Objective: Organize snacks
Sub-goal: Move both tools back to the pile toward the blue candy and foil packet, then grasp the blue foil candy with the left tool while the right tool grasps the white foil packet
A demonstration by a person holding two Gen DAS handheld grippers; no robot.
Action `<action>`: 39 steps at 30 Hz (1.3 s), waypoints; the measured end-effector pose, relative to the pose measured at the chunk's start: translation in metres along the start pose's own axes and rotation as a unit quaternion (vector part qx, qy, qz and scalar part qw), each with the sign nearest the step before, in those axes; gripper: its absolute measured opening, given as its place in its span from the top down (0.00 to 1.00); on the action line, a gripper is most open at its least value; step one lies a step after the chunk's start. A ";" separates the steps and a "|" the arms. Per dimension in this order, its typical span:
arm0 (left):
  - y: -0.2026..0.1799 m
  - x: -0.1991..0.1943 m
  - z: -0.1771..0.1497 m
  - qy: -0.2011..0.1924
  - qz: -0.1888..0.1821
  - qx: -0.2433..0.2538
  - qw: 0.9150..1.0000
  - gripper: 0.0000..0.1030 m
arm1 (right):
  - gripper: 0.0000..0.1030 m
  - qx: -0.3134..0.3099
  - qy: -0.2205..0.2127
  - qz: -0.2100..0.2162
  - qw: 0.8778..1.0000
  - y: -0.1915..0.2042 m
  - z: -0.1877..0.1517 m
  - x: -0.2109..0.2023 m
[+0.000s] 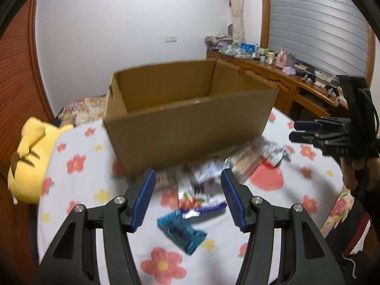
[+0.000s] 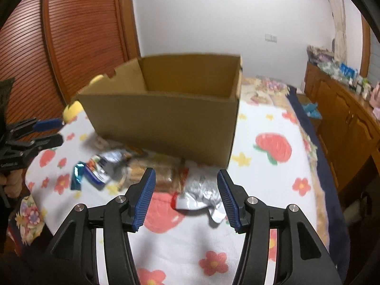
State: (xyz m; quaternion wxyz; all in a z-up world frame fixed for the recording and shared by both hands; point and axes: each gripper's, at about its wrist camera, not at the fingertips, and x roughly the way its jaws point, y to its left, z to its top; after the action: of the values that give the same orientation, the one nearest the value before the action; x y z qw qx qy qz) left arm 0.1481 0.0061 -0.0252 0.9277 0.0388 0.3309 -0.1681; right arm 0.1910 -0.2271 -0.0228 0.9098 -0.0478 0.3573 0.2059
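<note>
A loose heap of snack packets lies on a bed covered by a white flowered blanket (image 1: 78, 166), right in front of an open cardboard box (image 1: 190, 128) whose inside looks nearly bare; the left gripper (image 1: 187, 199) hangs above the near end of the heap, jaws spread with nothing between them, over a crumpled silver and white packet (image 1: 201, 185) and a small blue foil packet (image 1: 181, 234); the right gripper (image 2: 186, 198) hangs over a crinkled silver foil pouch (image 2: 201, 193) beside a clear bag of brown biscuits (image 2: 152, 173), its jaws also spread and empty; these packets are probably light, soft and slippery, and the biscuits likely break under pressure; a grip on a flat sealed edge or a gathered corner, closed gently, seems safest; a yellow plush toy (image 1: 30, 156) sits at the bed's edge.
</note>
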 end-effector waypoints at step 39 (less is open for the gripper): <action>0.037 0.044 -0.059 0.070 0.017 -0.049 0.996 0.65 | 0.39 -0.029 0.077 -0.013 0.997 0.008 -0.032 0.038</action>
State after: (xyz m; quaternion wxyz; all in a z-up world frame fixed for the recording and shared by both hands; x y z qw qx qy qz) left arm 0.1568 0.0394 -0.1002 0.9060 0.0108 0.4019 -0.1324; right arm 0.1925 -0.2143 -0.0716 0.8804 -0.0942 0.4195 0.2000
